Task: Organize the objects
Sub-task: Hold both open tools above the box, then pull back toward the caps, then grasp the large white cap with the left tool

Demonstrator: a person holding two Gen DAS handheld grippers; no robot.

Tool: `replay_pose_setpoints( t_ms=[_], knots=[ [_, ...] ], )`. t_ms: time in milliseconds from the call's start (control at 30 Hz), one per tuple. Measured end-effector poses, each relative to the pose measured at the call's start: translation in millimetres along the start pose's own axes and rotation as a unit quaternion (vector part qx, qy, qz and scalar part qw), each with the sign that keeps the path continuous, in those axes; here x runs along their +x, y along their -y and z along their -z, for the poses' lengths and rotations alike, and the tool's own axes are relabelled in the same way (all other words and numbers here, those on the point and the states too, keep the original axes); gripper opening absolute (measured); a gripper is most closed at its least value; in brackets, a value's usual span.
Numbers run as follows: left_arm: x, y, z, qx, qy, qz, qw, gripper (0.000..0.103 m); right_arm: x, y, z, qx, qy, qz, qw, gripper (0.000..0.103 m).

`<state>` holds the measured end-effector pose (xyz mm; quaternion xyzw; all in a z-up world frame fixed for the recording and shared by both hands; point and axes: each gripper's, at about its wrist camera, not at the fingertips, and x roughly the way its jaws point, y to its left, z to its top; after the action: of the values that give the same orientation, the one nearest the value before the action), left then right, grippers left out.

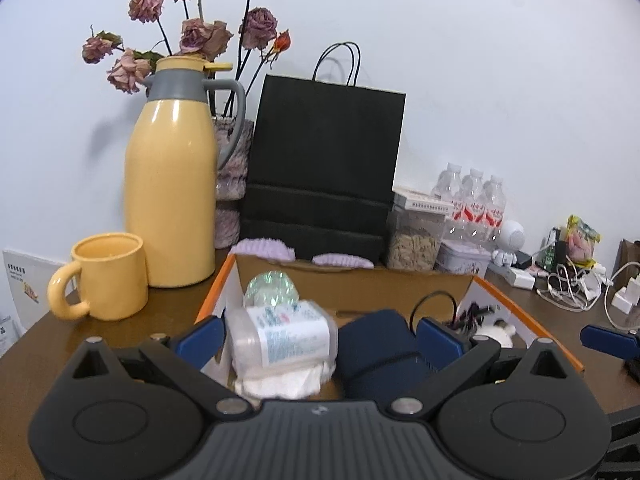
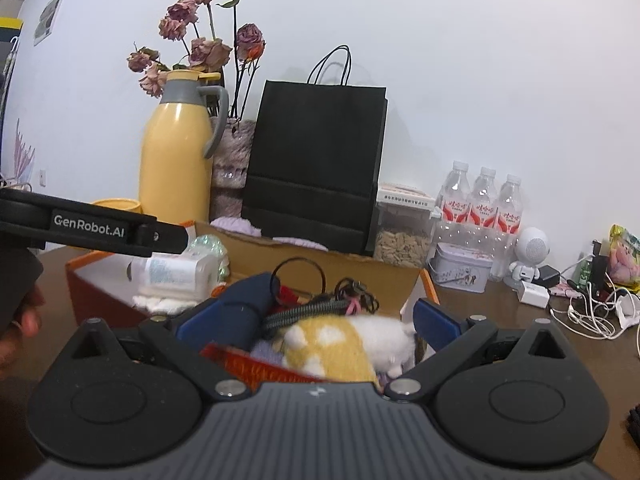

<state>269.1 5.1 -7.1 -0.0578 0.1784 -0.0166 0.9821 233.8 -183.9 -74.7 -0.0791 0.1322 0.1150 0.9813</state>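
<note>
The left gripper stands wide, its blue pads on either side of a clear plastic container with a printed label and a dark blue fabric roll, neither of which is clamped. Both lie inside the open cardboard box with orange edges, the container resting on white tissue, with an iridescent ball just behind it.

The right gripper is also spread wide and empty, hanging over the box's right half, where a yellow-and-white plush item lies on top of tangled cords and hair ties.

The step in hand looks like choosing the next thing to lift out of the box or settle within it; which one I cannot tell. The next move calls for lowering one gripper around a single item, likely the container or the plush, and closing without snagging the cords.

Behind the box, toward the worktop's back edge, stand a black paper bag, a yellow thermos jug and a yellow mug.
</note>
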Motion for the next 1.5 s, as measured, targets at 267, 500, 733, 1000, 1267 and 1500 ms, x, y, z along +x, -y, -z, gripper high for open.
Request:
replay_pose_setpoints(
  t_ms=[267,500,733,1000,1267,1500],
  knots=[
    [-21,-3,21,0.002,-0.017,-0.003,0.9998,0.103,-19,7,23,0.026,-0.034,-0.001,0.999,0.103],
    [-29,-5,38,0.008,-0.05,-0.008,0.9987,0.103,-31,6,36,0.029,-0.059,-0.002,0.998,0.103],
    [-28,-8,50,0.007,-0.089,-0.011,0.9959,0.103,-31,5,43,0.034,-0.09,-0.003,0.995,0.103],
    [-28,8,67,0.038,-0.14,0.0,0.9895,0.103,-27,19,49,0.079,-0.128,0.002,0.989,0.103],
    [-21,24,77,0.066,-0.169,-0.016,0.9833,0.099,-18,23,53,0.09,-0.16,0.01,0.983,0.103],
    [-24,33,78,0.068,-0.159,-0.016,0.9848,0.083,-11,22,55,0.087,-0.182,0.012,0.979,0.103]
  ],
)
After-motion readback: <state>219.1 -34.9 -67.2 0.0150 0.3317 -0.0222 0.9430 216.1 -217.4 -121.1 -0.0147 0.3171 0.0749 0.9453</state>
